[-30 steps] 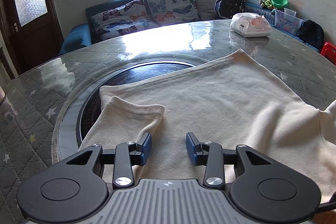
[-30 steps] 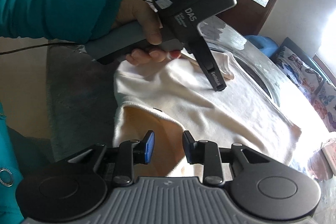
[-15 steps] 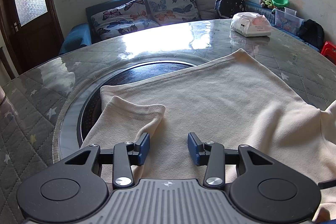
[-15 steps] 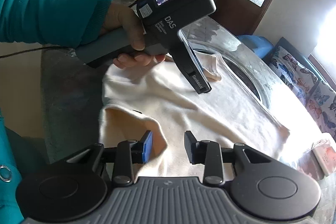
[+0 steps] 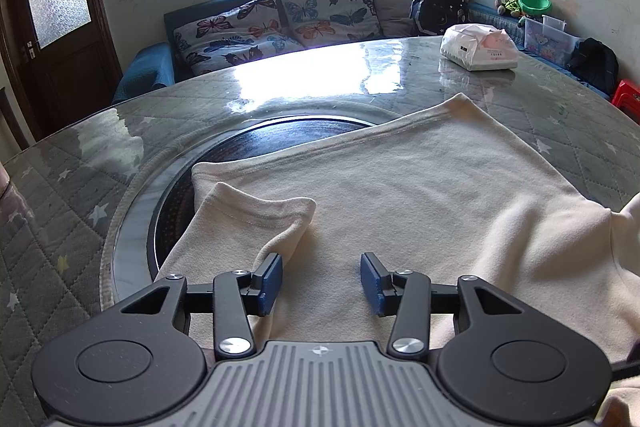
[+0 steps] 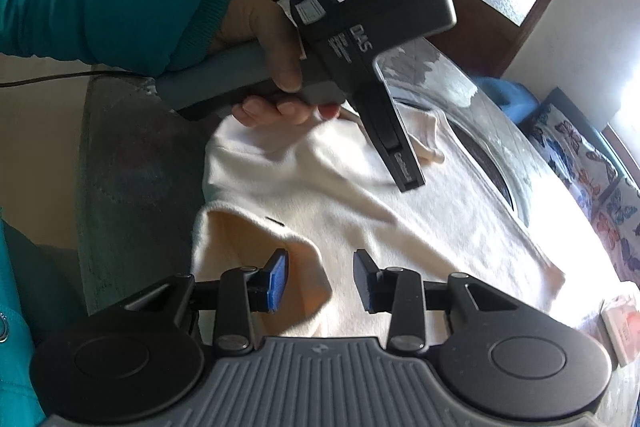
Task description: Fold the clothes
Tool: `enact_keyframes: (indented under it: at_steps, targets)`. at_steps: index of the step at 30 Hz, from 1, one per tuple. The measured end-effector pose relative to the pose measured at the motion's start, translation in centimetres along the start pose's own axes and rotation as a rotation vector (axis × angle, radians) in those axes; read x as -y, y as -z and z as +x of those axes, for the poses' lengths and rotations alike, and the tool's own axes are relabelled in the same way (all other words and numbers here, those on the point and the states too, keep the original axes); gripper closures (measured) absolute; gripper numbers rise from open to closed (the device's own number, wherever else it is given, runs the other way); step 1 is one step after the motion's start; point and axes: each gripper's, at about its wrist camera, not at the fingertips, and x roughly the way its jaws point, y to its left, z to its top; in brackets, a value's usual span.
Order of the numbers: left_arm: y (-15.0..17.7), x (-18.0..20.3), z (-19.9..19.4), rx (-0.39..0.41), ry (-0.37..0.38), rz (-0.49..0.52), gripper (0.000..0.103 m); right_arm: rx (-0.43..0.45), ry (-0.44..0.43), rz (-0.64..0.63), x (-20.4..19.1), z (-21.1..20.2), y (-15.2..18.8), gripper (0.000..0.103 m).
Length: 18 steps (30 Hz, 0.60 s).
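The cream garment (image 5: 420, 195) lies spread on the round tabletop (image 5: 120, 131), one sleeve (image 5: 248, 223) folded across it. My left gripper (image 5: 321, 279) hovers by that sleeve, jaws just widening, nothing between them. My right gripper (image 6: 320, 281) is apart over the collar edge, gripping nothing.

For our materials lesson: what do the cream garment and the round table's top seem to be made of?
The cream garment: probably soft knitted cotton or fleece with a matt finish; it drapes in folds and shows stitched hems. The round table's top: apparently clear glass or plastic over grey quilted, star-printed fabric; it mirrors the window glossily.
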Motion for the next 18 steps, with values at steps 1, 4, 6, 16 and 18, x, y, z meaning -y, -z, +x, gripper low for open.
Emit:
enact_keyframes:
  at_steps: [1, 4, 6, 16, 18]
  targets:
    - [0.0, 0.0, 0.0, 0.000, 0.001, 0.000, 0.056, 0.004, -0.004, -0.008, -0.1, 0.0, -0.1, 0.068]
    - [0.0, -0.1, 0.0, 0.001, 0.002, 0.001, 0.056, 0.014, -0.009, -0.045, -0.8, 0.2, -0.2, 0.071]
    - [0.0, -0.1, 0.0, 0.000, 0.002, 0.001, 0.056, 0.013, -0.012, -0.067, -1.1, 0.6, -0.4, 0.071]
    - [0.1, -0.1, -0.1, 0.002, 0.005, 0.004, 0.056, 0.039, -0.085, -0.055, -1.9, 0.2, -0.8, 0.098]
    - [0.1, -0.1, 0.0, 0.004, 0.006, 0.005, 0.056, 0.043, -0.101, -0.053, -2.3, -0.4, -0.8, 0.098]
